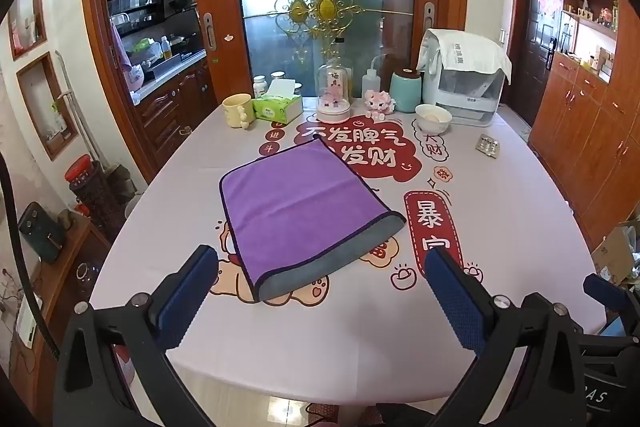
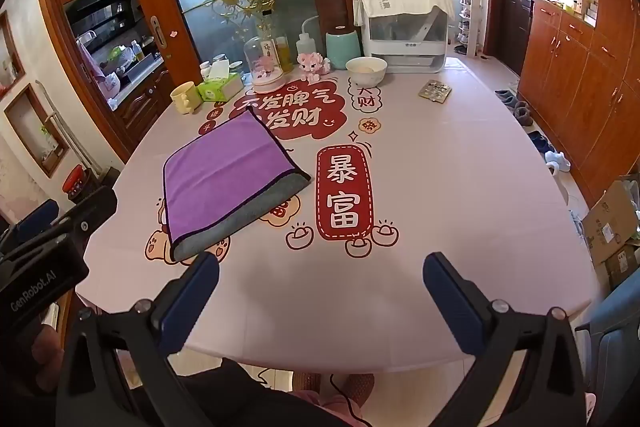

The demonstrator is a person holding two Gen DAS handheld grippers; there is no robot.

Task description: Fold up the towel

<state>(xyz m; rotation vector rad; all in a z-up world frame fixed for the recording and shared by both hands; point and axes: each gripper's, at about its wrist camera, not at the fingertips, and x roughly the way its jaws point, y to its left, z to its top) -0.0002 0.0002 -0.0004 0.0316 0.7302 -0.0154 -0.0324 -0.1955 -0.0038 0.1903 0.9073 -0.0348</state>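
A purple towel [image 1: 296, 203] with a grey underside lies folded once on the table, its grey lower layer sticking out along the near edge. It also shows in the right wrist view [image 2: 228, 175]. My left gripper [image 1: 320, 263] is open and empty, held above the table just short of the towel's near edge. My right gripper [image 2: 320, 271] is open and empty, to the right of the towel's near corner. The left gripper's body [image 2: 44, 259] shows at the left of the right wrist view.
The pink printed tablecloth [image 1: 500, 211] covers the table. Along the far edge stand a yellow mug [image 1: 238, 111], a tissue box [image 1: 278, 107], a glass dome [image 1: 334, 91], a pink toy [image 1: 378, 103], a teal jar [image 1: 406, 91], a white bowl [image 1: 433, 118], a covered white appliance [image 1: 466, 79] and a blister pack [image 1: 488, 146].
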